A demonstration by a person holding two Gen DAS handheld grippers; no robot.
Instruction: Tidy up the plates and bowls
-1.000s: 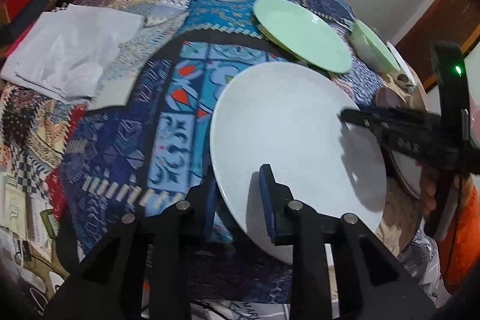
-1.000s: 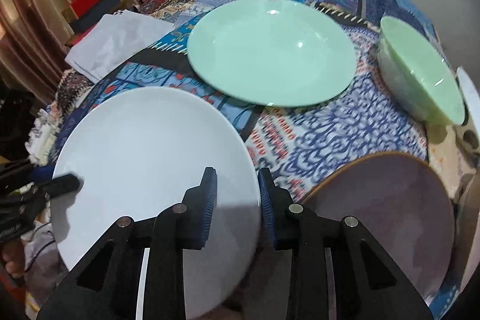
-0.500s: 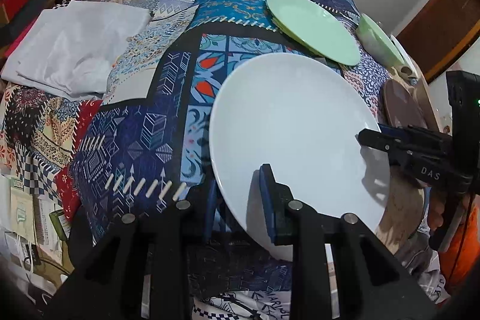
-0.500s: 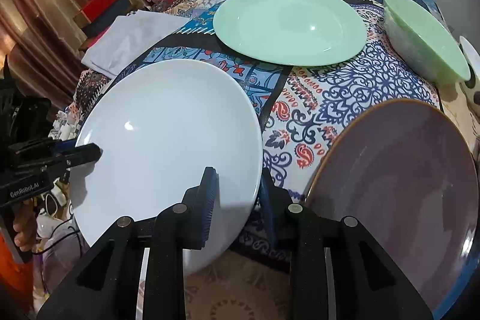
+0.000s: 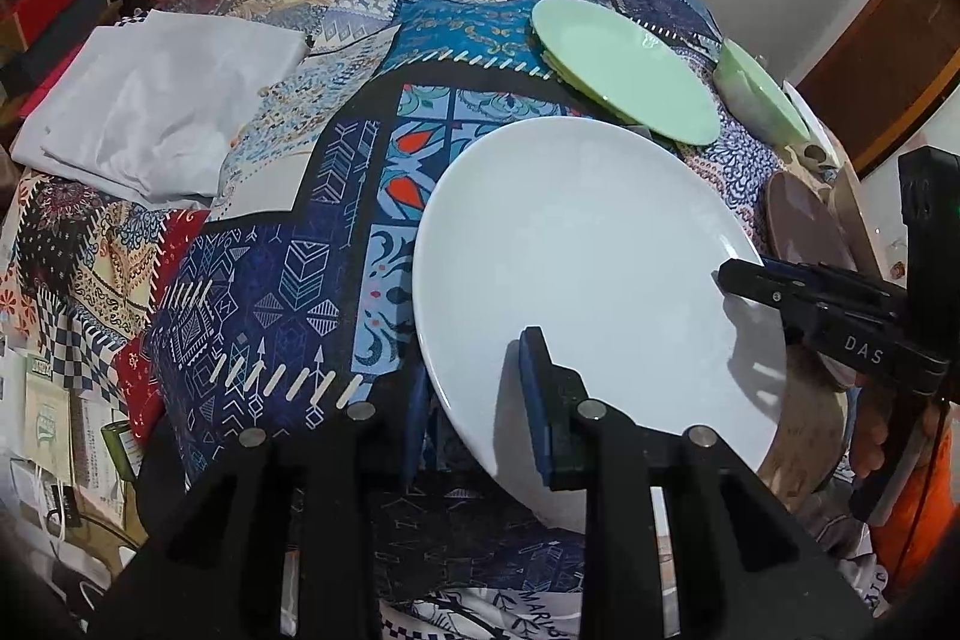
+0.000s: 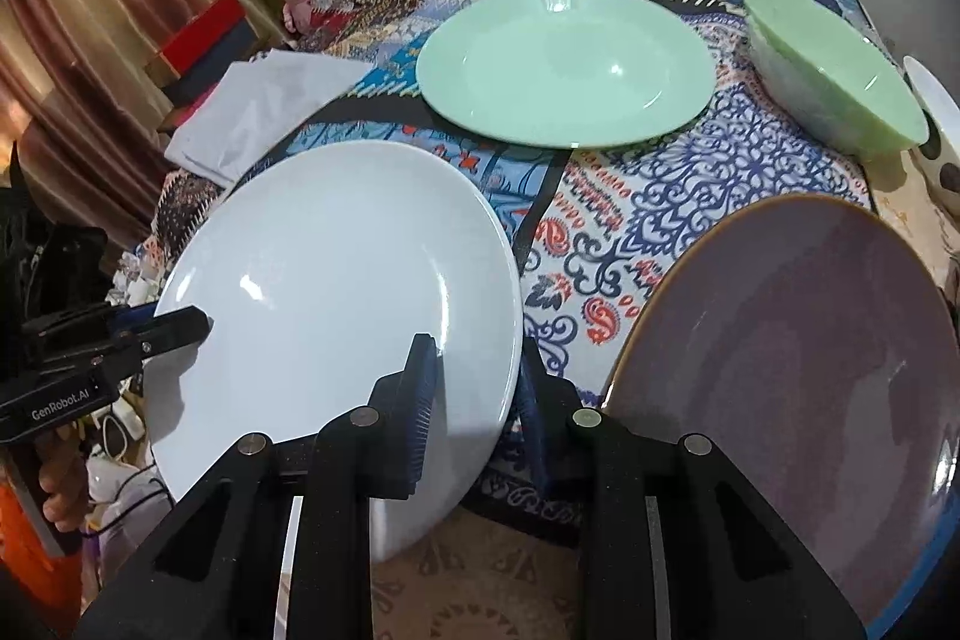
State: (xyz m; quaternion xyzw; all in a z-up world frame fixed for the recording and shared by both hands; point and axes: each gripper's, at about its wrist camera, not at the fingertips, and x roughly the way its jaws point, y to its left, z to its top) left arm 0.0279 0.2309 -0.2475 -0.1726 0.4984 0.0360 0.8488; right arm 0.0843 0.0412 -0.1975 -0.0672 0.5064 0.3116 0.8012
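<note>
**Two grippers hold one white plate over the patchwork cloth**

The patchwork cloth (image 5: 252, 292) covers the whole surface and carries many blue, red and cream patterns. On its far left side lies a folded grey sheet (image 5: 150, 112).

The white plate (image 5: 576, 268) is the largest dish. It is tilted and raised above the near part of the cloth, and both grippers hold it at opposite sides of its rim. The left gripper (image 5: 474, 388) has the near-left rim between its blue pads, with one finger under the plate and one finger on top of it. The right gripper (image 6: 477, 394) does the same at the other side: its jaws stand narrow and the thin rim passes between them, pads pressed on it.

Just beside the white plate, on the right, lies a purple-brown plate (image 6: 798, 370) with a lighter edge. It does not touch the white plate in the right wrist view.

Further away on the cloth lies the green plate (image 6: 564, 64), flat and well apart from the white one. To its right stands a green bowl (image 6: 834, 70), near the green plate but not touching it. At the far right edge a small white dish with dark spots (image 6: 936, 118) is only partly visible.
</note>
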